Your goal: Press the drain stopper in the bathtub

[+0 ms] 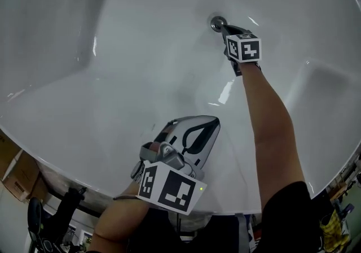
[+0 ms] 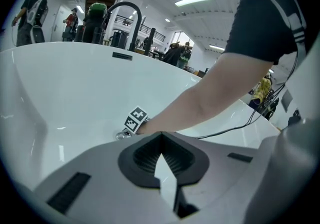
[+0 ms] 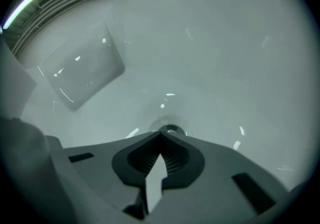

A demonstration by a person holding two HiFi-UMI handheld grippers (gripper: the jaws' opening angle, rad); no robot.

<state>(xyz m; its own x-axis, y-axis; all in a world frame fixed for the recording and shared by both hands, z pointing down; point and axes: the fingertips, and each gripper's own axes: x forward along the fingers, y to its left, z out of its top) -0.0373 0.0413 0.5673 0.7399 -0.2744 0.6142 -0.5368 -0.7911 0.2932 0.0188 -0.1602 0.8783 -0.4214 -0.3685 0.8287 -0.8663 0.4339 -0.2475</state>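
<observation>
The chrome drain stopper (image 1: 218, 22) sits in the floor of the white bathtub (image 1: 113, 77). My right gripper (image 1: 224, 30) is shut and empty, its tip right at the stopper's near edge. In the right gripper view the stopper (image 3: 171, 129) peeks out just past the closed tip of the right gripper (image 3: 161, 135). I cannot tell whether they touch. My left gripper (image 1: 215, 123) is shut and empty, held above the tub's near side. The left gripper view shows the left gripper (image 2: 161, 136) pointing at the stopper (image 2: 121, 135) and the right gripper's marker cube (image 2: 135, 119).
A shallow rectangular recess (image 3: 82, 70) is set in the tub wall to the right (image 1: 333, 85). A black faucet (image 2: 122, 10) and a dark overflow plate (image 2: 122, 56) are at the far rim. People (image 2: 30, 10) stand beyond. Cardboard boxes (image 1: 17, 173) lie outside the tub.
</observation>
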